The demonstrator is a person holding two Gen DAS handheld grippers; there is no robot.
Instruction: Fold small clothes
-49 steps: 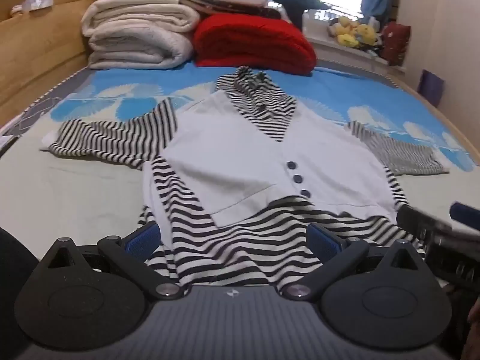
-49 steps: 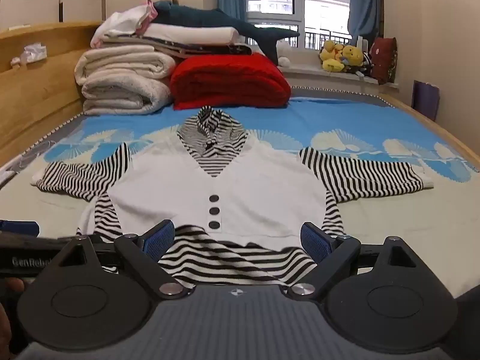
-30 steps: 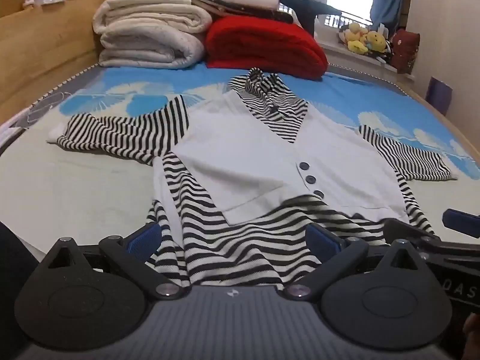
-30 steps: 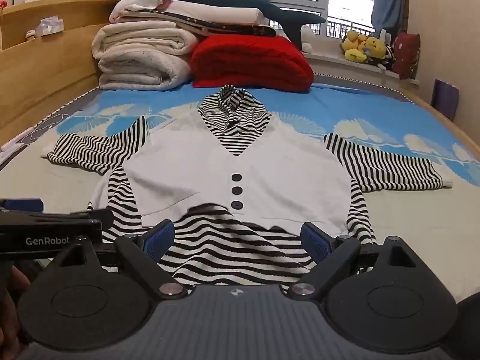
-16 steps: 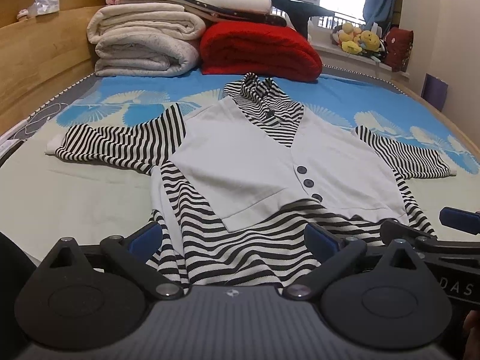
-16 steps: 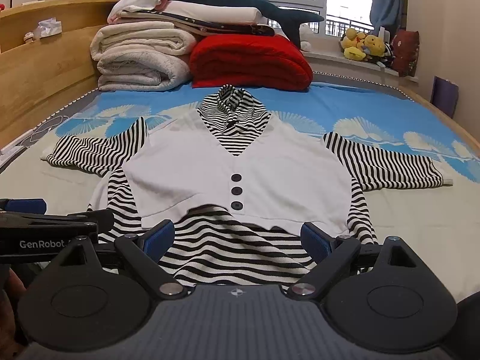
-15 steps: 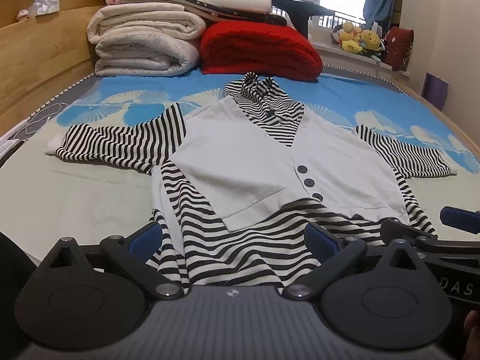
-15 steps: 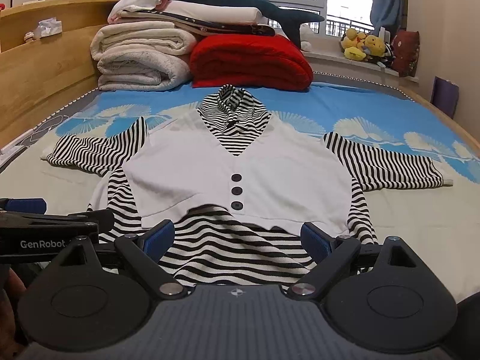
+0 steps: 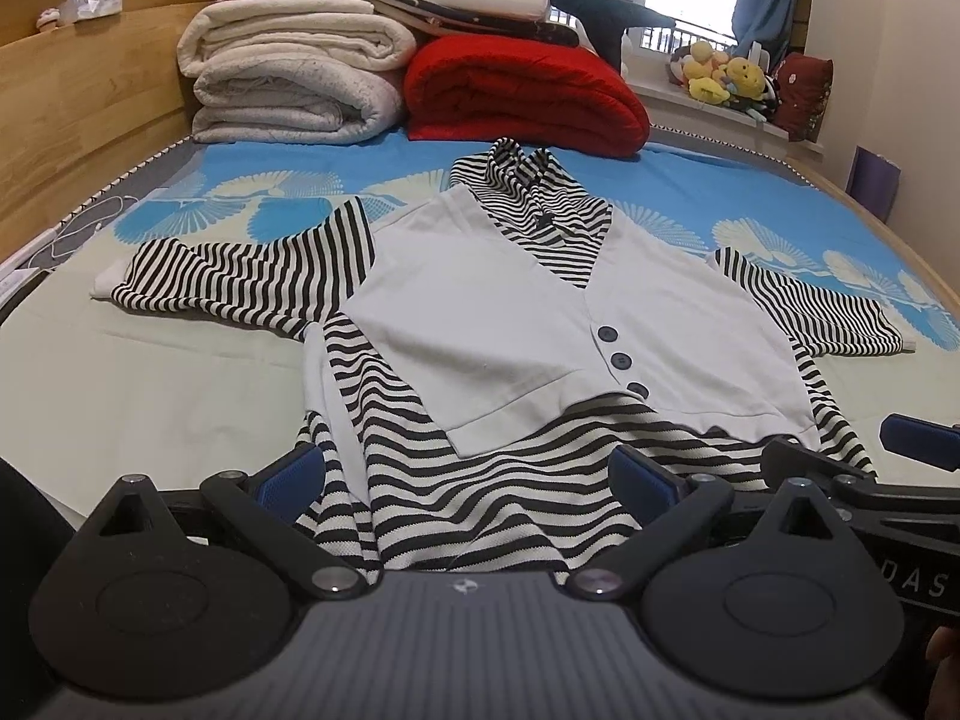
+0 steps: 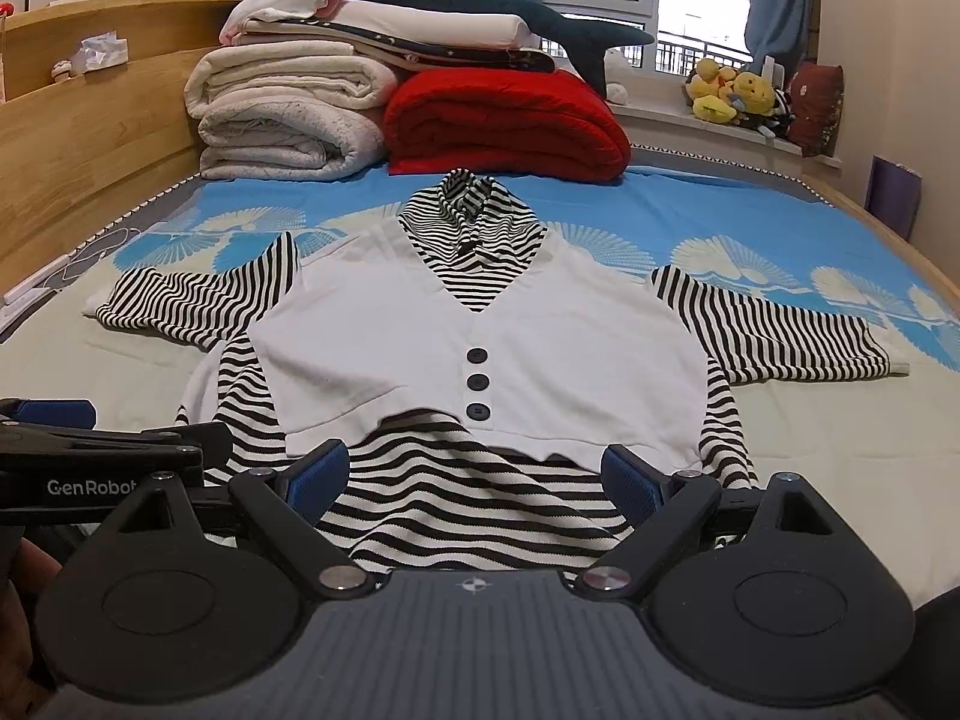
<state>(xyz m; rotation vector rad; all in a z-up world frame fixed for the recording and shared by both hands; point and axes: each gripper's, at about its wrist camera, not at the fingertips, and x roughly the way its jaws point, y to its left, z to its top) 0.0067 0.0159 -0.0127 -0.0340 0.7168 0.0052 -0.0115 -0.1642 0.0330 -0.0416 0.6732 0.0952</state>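
- The bed [image 10: 90, 384] I work over has a pale sheet near me and a blue fan-patterned cover farther back.
- Against the wooden headboard [image 10: 72, 138] sit rolled cream blankets [image 10: 288, 120] and, touching them, a folded red quilt [image 10: 510, 120].
- The small top [image 10: 480, 348], white vest front over black-and-white stripes, lies flat and face up in the middle of the bed, both sleeves spread sideways, collar pointing away from me.
- My left gripper [image 9: 468, 474] has its blue-padded fingers wide apart over the striped hem, near its left corner.
- My right gripper [image 10: 474, 471] is likewise spread wide over the hem's middle, gripping nothing.
- Three dark buttons [image 10: 478, 381] run down the vest's centre.
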